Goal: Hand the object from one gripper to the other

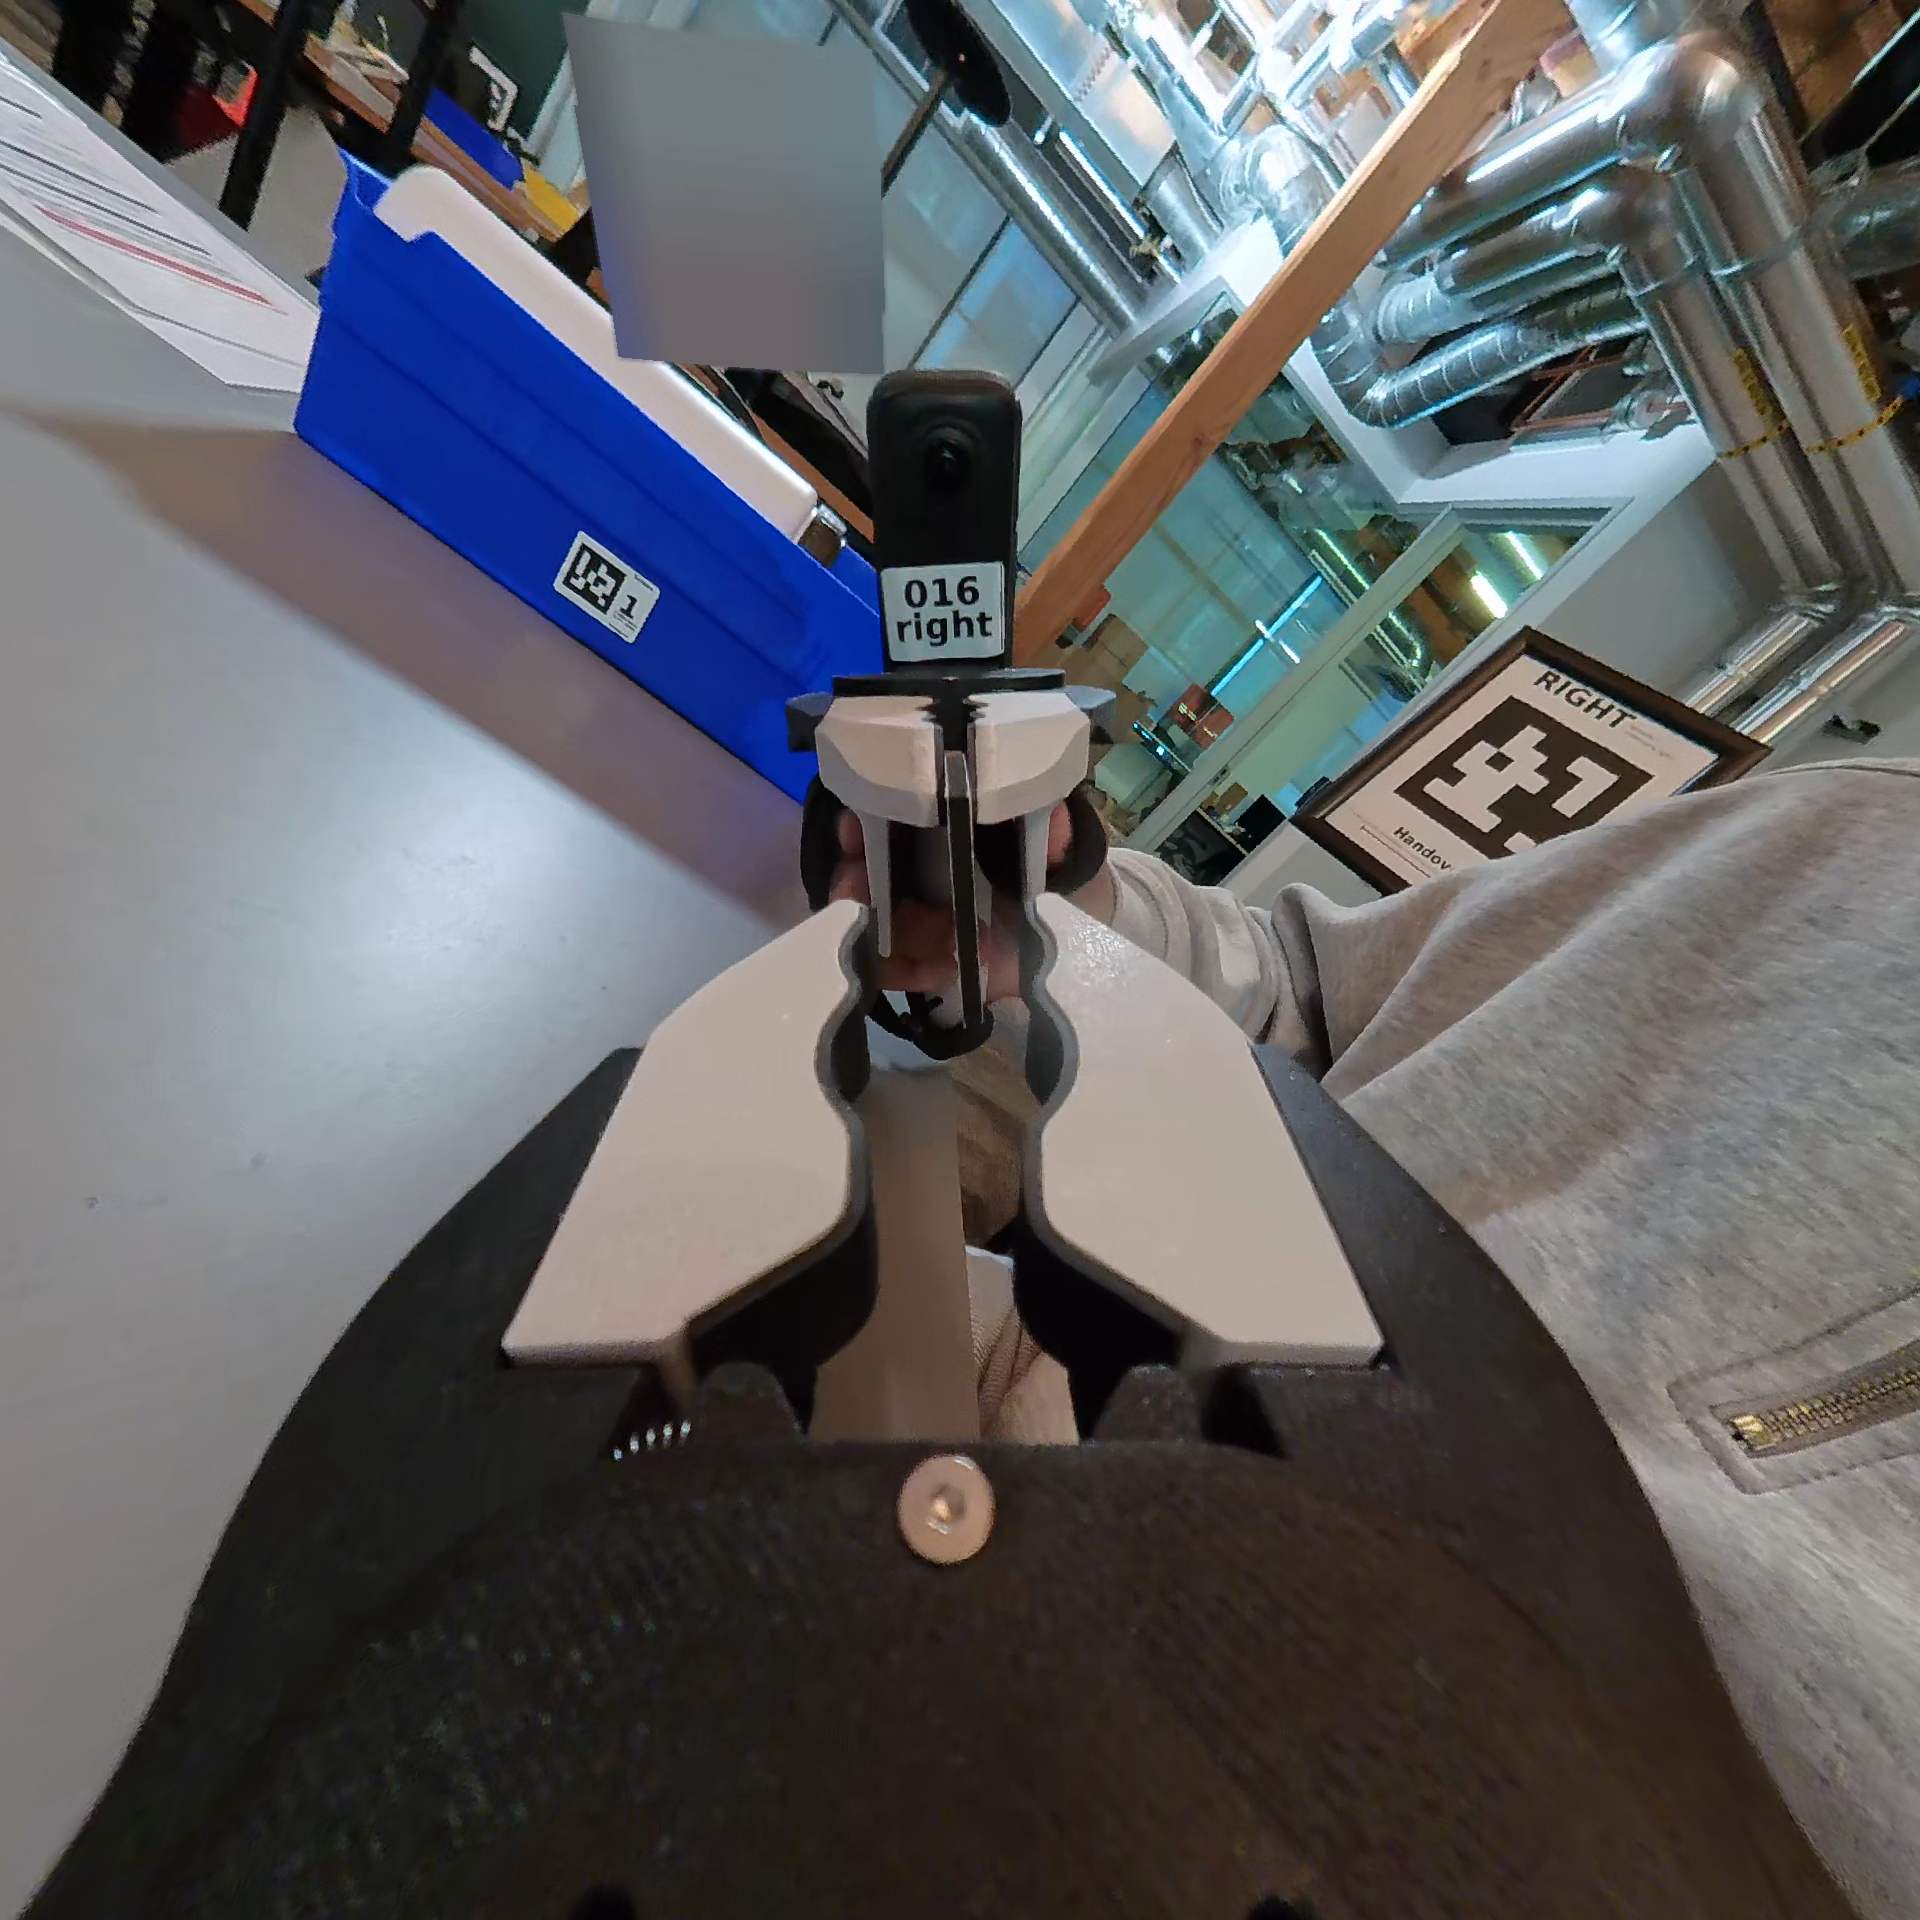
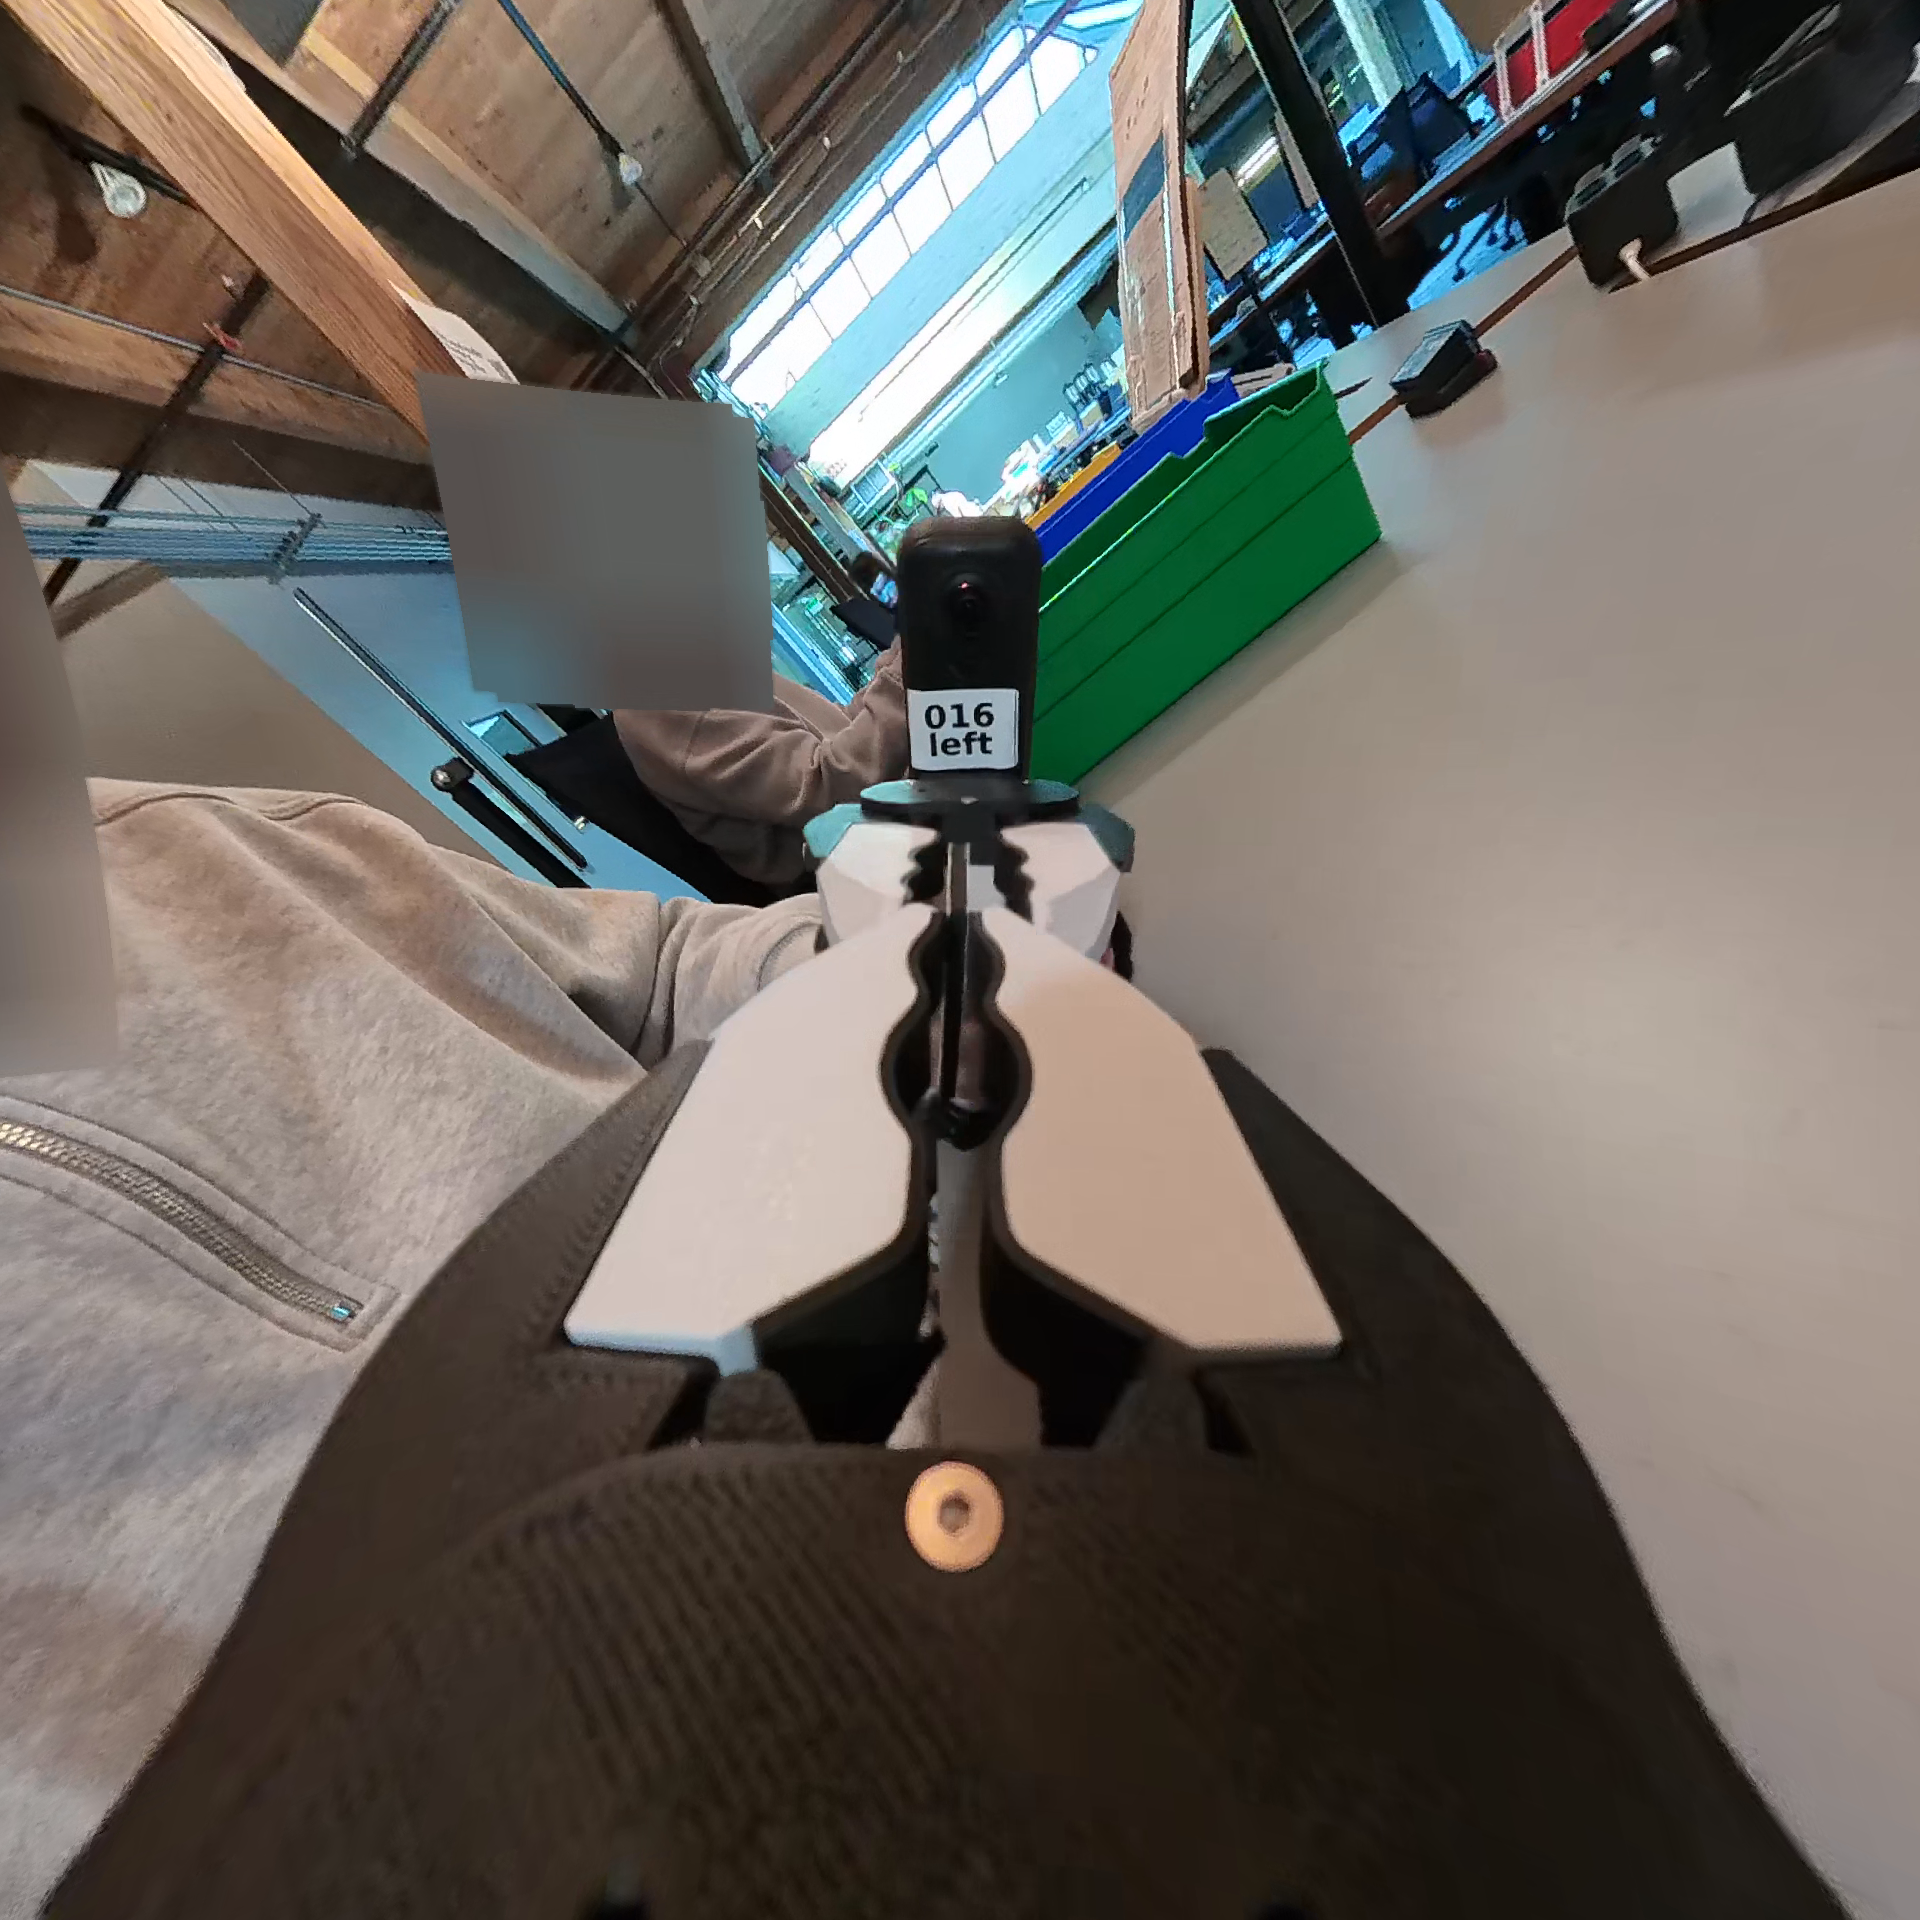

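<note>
A thin dark flat object (image 1: pixel 964 914), seen edge-on with a black cord loop at its near end, is held between the two grippers, which face each other above the table. My right gripper (image 2: pixel 966 925) is shut on the object (image 2: pixel 956 997). It also shows straight ahead in the left wrist view (image 1: pixel 954 800), pinching the object. My left gripper (image 1: pixel 945 920) is open, its fingers on either side of the object's end with a gap on each side. It shows opposite in the right wrist view (image 2: pixel 966 868).
A blue bin (image 1: pixel 582 499) stands on the grey table (image 1: pixel 260 883). A framed marker sign (image 1: pixel 1507 779) is behind a grey sleeve (image 1: pixel 1558 1143). A green bin (image 2: pixel 1195 603) and a small black device (image 2: pixel 1439 364) are on the table (image 2: pixel 1558 935). Less than 4 cm separates the two grippers' tips.
</note>
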`<state>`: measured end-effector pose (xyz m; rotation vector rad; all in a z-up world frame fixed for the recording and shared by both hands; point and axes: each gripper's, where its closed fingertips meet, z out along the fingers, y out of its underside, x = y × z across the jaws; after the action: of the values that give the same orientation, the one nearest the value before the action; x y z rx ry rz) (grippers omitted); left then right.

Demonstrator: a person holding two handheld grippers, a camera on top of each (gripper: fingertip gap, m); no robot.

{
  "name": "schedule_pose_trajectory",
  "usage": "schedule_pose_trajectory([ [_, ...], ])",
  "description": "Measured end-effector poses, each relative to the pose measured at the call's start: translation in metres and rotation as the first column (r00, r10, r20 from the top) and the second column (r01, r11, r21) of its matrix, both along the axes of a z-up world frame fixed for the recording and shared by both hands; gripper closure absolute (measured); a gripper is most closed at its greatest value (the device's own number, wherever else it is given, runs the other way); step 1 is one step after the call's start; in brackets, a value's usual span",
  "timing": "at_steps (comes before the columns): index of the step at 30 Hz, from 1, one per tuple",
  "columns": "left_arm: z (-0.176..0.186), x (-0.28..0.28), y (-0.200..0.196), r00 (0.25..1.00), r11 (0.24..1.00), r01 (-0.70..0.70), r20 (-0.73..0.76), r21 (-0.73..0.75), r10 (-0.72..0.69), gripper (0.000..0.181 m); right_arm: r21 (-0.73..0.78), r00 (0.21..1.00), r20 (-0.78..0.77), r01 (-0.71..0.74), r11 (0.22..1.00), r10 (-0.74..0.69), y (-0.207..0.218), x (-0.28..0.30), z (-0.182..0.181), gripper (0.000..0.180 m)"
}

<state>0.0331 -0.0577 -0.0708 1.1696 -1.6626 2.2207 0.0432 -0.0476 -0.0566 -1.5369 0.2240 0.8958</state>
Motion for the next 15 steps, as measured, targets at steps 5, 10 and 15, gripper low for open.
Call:
schedule_pose_trajectory([
  [5,-0.0049,-0.003,-0.0066,0.999,0.999,0.031,-0.014,0.017,-0.031,0.158,0.0,1.0,0.012,0.001,1.0,-0.001,0.0009,-0.0017,0.0002,0.176],
  [10,-0.0089,-0.0055,-0.0096,0.998,0.998,0.062,-0.029,0.024,-0.061,0.17,0.002,1.0,0.012,0.006,1.0,-0.006,0.0009,-0.0009,0.0006,0.176],
  [15,-0.0081,-0.0069,-0.01,0.998,0.997,0.066,-0.017,0.038,-0.066,0.177,0.01,1.0,0.0,0.003,1.0,-0.003,0.0011,-0.0003,0.0002,0.176],
])
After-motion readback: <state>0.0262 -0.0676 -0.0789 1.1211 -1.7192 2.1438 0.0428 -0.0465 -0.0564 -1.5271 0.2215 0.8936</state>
